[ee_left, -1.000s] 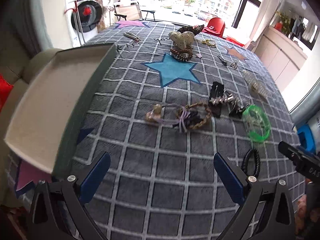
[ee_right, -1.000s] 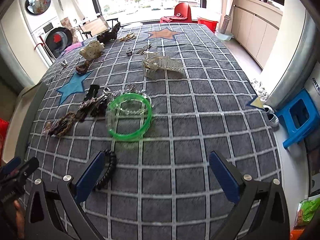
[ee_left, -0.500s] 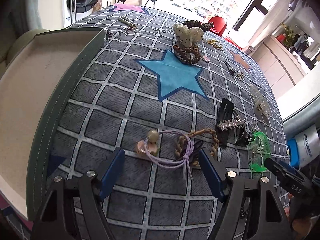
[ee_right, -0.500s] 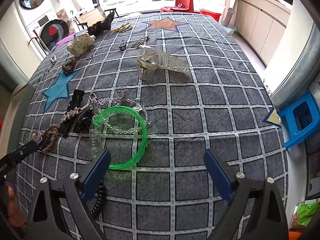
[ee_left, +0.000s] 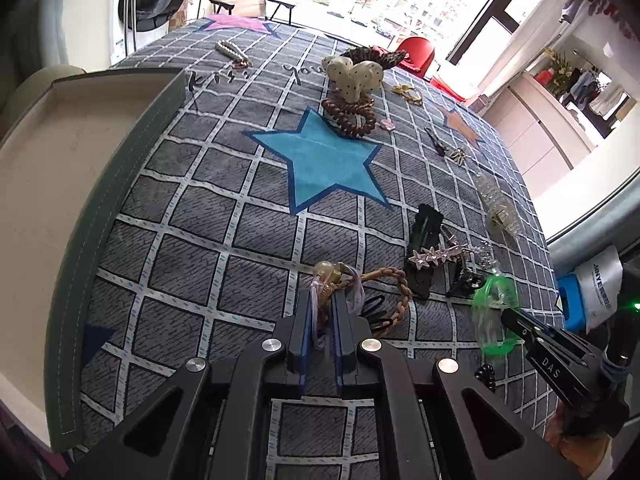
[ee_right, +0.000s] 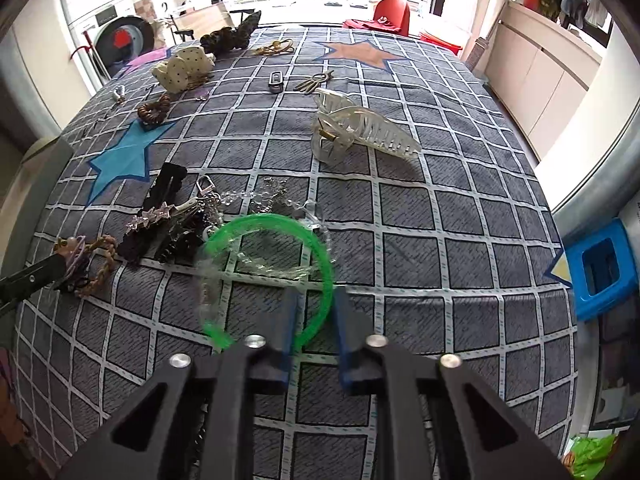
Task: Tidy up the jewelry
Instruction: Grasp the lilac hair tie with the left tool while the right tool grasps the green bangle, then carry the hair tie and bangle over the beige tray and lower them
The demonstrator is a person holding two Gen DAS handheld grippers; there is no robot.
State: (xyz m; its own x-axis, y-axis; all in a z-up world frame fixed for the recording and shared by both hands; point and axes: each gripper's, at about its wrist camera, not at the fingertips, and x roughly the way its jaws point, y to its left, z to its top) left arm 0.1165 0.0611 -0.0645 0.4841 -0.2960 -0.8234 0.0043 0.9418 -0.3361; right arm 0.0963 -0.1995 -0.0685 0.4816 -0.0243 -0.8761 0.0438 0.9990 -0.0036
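My left gripper (ee_left: 322,300) is shut on a purple hair tie with a pale bead (ee_left: 334,270), down on the grey checked cloth. A braided brown tie (ee_left: 396,286) lies tangled beside it. My right gripper (ee_right: 316,304) is shut on the near right rim of a green bangle (ee_right: 276,220), whose left side looks blurred. A clear chain lies inside the bangle. In the right wrist view the left gripper (ee_right: 60,266) shows at the far left, on the purple hair tie (ee_right: 78,254). The left wrist view catches the right gripper (ee_left: 506,316) at the green bangle (ee_left: 494,300).
A beige tray with a green rim (ee_left: 120,184) sits at the left. Black clips and a star clip (ee_left: 434,256) lie between the grippers. A clear claw clip (ee_right: 360,128), a polka-dot scrunchie (ee_left: 354,74) and a brown spiral tie (ee_left: 350,114) lie farther off. A blue stool (ee_right: 600,268) stands past the right edge.
Both grippers moved forward and down and went from wide open to shut. The left closed on the purple hair tie, the right on the green bangle's rim.
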